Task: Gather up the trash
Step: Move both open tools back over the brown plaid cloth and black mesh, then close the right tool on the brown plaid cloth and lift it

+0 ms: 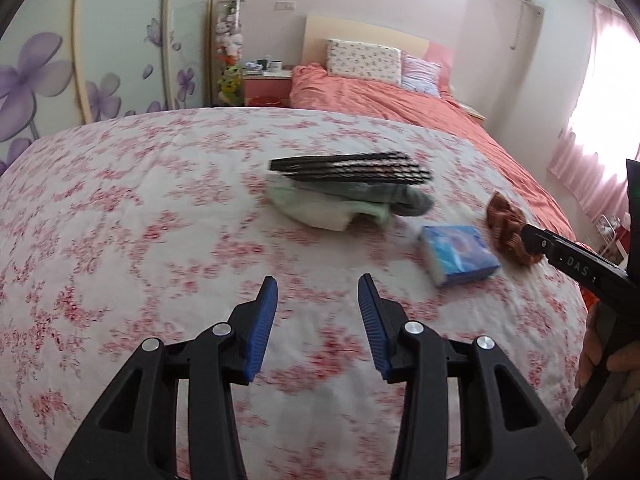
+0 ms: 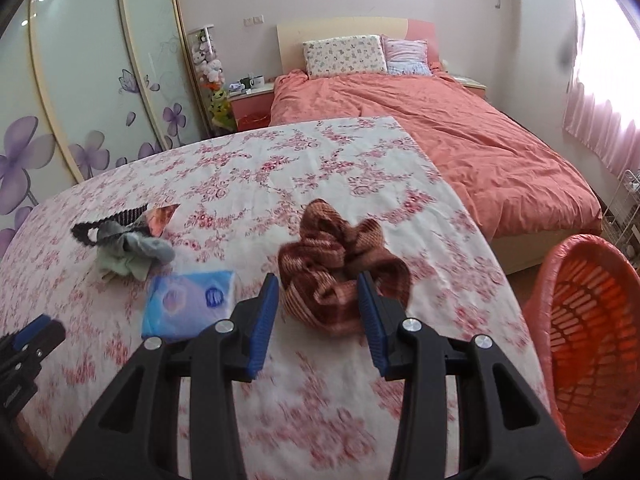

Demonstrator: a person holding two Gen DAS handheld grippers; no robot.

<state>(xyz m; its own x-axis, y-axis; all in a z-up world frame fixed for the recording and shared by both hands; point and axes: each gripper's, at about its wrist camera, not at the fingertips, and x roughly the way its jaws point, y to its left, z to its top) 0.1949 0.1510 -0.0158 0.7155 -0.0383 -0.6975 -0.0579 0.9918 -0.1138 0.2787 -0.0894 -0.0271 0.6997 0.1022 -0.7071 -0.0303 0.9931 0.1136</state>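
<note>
On a table with a pink floral cloth lie a crumpled brown cloth, a blue tissue pack, and a pile of pale green and grey cloth under a black comb-like piece. My right gripper is open, its jaws either side of the brown cloth's near edge. My left gripper is open and empty above bare cloth, short of the pile and the tissue pack. The brown cloth shows at the right of the left wrist view, by the right gripper's arm.
An orange plastic basket with a liner stands off the table's right edge. A bed with a coral cover lies beyond the table. A wardrobe with purple flowers lines the left wall. A nightstand stands by the bed.
</note>
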